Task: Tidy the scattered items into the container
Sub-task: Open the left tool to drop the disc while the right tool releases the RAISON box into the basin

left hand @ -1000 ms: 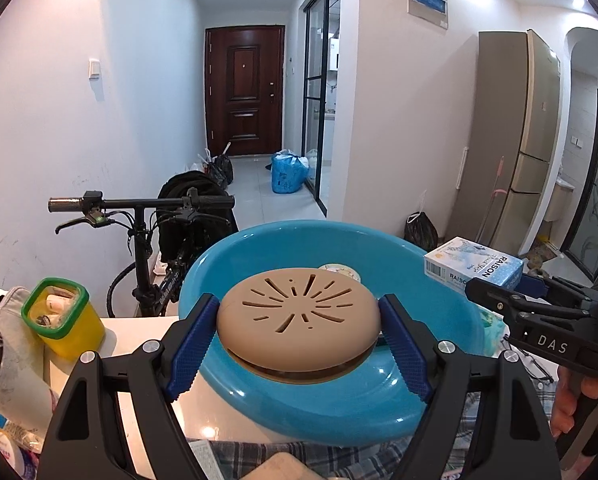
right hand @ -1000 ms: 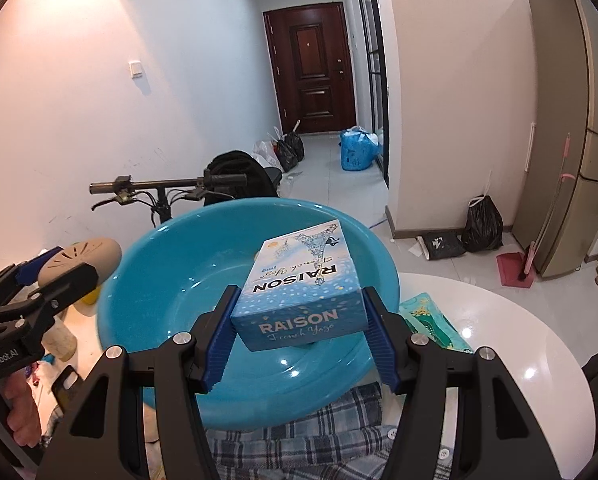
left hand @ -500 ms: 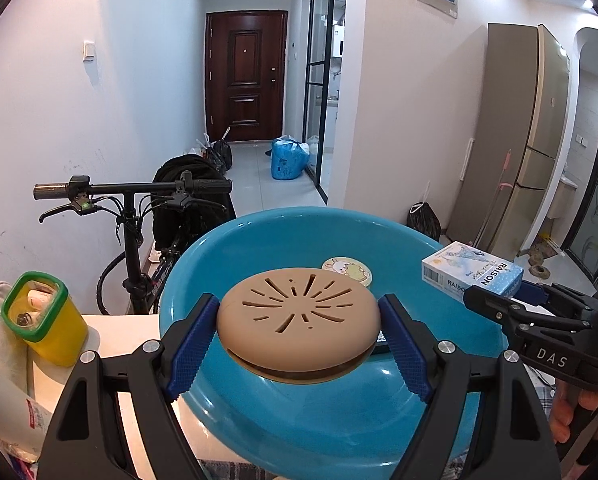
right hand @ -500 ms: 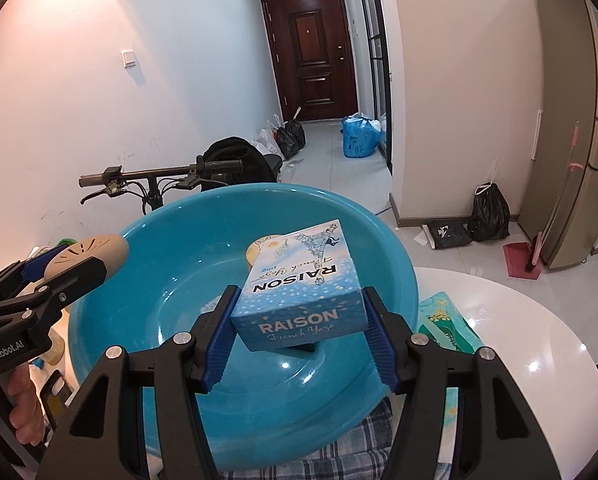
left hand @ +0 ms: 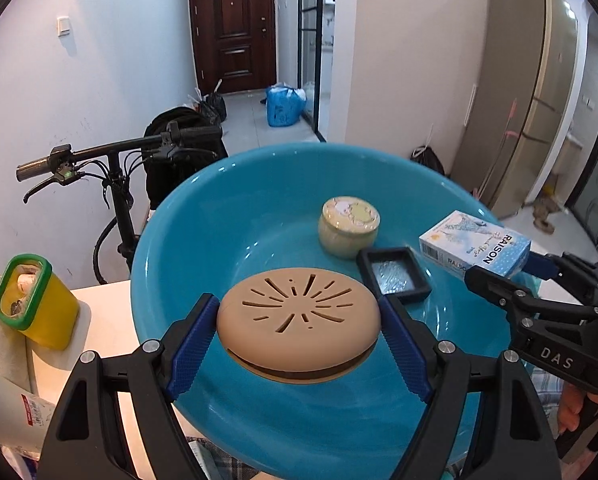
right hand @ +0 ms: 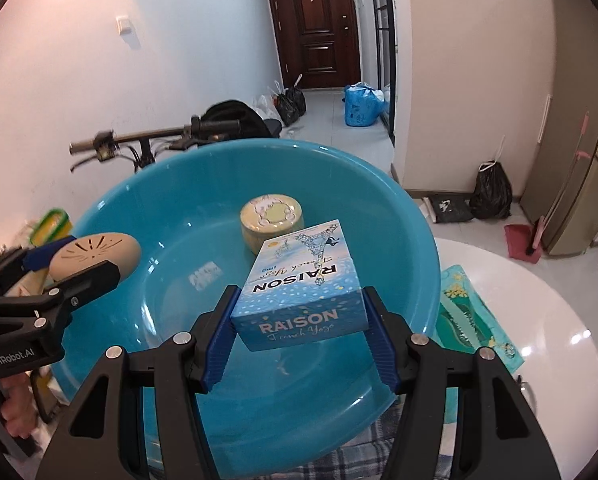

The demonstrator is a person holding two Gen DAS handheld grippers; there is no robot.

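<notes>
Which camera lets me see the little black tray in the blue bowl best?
The left wrist view. There the black tray lies sharp and whole in the blue bowl, beside the round jar. In the right wrist view only a blurred shiny patch shows there, its black rim hard to make out.

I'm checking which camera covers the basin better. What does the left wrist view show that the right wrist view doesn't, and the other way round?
Only the left wrist view: a small black tray lying in the blue basin and the whole yellow container beside it.
Only the right wrist view: a teal patterned packet on the white table.
Both: the basin, the round cream jar inside, the left gripper holding the tan vented disc, and the right gripper holding the blue RAISON box.
</notes>
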